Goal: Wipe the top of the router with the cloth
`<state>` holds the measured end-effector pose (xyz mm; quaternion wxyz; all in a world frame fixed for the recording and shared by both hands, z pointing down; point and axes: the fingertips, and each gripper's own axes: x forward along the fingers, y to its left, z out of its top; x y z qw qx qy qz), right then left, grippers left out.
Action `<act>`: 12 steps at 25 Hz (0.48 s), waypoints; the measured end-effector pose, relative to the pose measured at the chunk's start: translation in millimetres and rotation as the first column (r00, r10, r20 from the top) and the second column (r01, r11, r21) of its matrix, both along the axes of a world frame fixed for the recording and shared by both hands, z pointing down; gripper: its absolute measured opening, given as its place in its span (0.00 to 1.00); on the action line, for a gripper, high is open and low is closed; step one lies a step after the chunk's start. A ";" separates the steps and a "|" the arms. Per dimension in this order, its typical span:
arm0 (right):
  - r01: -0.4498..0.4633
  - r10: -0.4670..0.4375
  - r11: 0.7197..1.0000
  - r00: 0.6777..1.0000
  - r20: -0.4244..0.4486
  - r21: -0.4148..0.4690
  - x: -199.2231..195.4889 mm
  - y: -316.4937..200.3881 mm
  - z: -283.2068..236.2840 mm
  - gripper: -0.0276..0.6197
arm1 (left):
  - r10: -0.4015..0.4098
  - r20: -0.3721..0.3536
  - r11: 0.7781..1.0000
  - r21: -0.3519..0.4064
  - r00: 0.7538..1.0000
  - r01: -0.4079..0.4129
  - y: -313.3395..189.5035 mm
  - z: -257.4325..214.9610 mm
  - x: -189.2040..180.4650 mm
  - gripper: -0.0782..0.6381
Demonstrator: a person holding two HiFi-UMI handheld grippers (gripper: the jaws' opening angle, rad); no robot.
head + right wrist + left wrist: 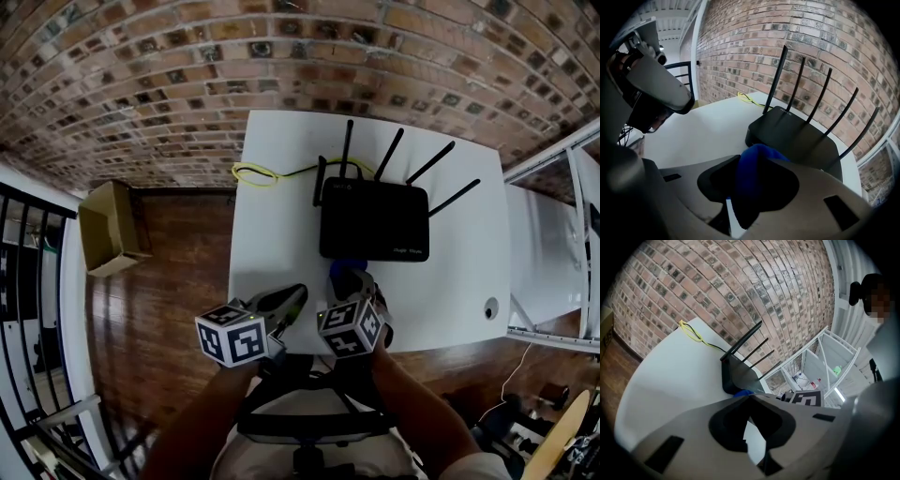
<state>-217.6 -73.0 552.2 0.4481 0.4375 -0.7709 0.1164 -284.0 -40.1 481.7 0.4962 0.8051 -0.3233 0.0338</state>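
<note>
1. My right tongs (759,157) are squeezed tight on the blue cloth (754,187). The cloth is bunched up between the two jaws and pokes out in front of them. I think I hold it this way so the soft part meets the router first, not the hard jaws.
2. The cloth is just in front of the router (375,220), near its front edge and a bit toward its left side. I cannot tell if it touches the router yet. It is not on the top, so I think the wiping has not begun.
3. My left tongs (750,397) are closed with nothing in them. They sit to the left of the router's front, away from it. I think they wait there to stay out of the way.
4. The router lies flat on the white table (272,234). Its long side runs from left to right in front of me. Its top faces up, so it is easy to reach.
5. The antennas (389,155) are on the router's back edge. They stick up and fan out on the side by the brick wall (281,56). The router's front faces me.
6. A yellow cable (255,174) goes off from the router's back left corner.
7. I think a wipe should go along the long side and stay clear of the antennas.
</note>
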 end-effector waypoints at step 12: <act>-0.027 0.030 0.999 0.996 0.084 -0.029 -25.2 -4.5 6.4 0.25 | -0.037 0.034 0.999 -0.012 0.999 0.037 -0.1 8.4 -11.0 0.14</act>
